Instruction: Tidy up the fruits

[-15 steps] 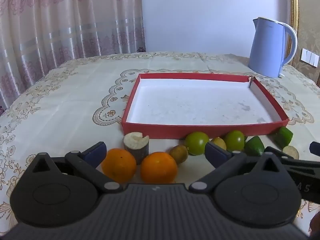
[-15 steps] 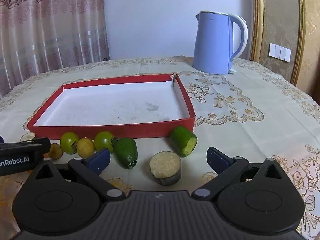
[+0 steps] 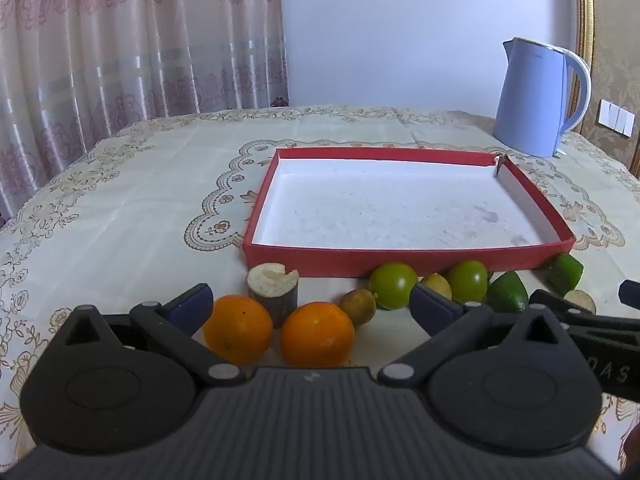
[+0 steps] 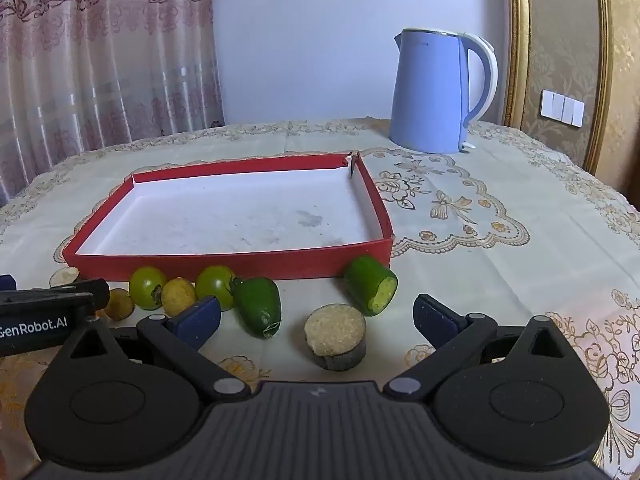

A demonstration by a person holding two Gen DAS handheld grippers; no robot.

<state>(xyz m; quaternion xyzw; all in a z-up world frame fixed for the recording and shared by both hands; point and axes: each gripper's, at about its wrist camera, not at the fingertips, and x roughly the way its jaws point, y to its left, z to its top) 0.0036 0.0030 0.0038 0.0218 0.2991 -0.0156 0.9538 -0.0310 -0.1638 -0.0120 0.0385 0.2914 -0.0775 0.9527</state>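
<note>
A shallow red tray [image 3: 404, 259] [image 4: 224, 262] with a white floor lies mid-table, nothing in it. A row of fruit lies along its near wall. My left gripper [image 3: 312, 304] stands open over two oranges [image 3: 237, 329] [image 3: 317, 333], with a cut brown stub [image 3: 273, 285], a small brownish fruit [image 3: 358, 306] and a green round fruit [image 3: 393, 285] just beyond. My right gripper [image 4: 316, 316] is open above a cut brown stub [image 4: 335, 336], between a dark green fruit [image 4: 258, 307] and a cut green piece [image 4: 370, 284]. Neither holds anything.
A blue electric kettle [image 3: 536, 100] [image 4: 436, 92] stands at the back right of the embroidered tablecloth [image 3: 132, 216]. Curtains hang behind the table at left. A wall switch [image 4: 562, 107] sits on the right wall. The other gripper's body shows at each view's edge.
</note>
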